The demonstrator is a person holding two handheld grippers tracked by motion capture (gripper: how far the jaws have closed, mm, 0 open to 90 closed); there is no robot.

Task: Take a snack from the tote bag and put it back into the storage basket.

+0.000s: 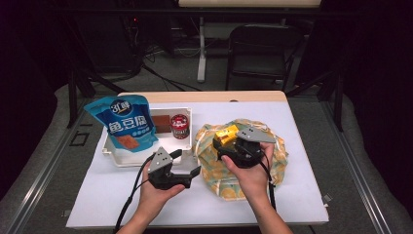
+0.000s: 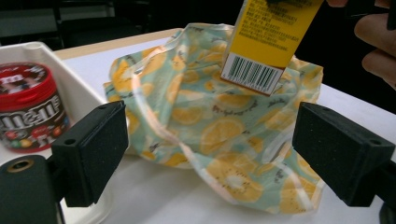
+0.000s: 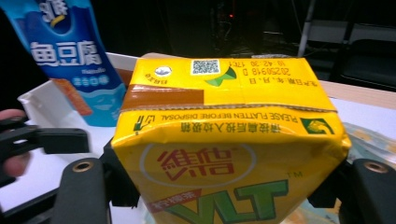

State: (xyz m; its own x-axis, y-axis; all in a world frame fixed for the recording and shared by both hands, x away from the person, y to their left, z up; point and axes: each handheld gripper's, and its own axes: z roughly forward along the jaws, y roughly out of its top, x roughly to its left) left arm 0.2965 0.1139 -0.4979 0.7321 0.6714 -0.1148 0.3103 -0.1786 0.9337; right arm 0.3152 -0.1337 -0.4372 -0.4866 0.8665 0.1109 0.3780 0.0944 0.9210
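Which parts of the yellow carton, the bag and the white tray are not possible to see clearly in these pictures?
- Yellow carton: its lower front is cut off by the bottom edge of the right gripper view.
- Lemon-print bag: its inside is hidden by its own folds, left gripper view.
- White tray: its left part is covered by the blue pouch, high view.

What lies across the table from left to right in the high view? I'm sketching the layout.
Blue snack pouch → red-lidded candy jar → yellow drink carton in the right gripper, over the lemon-print bag.
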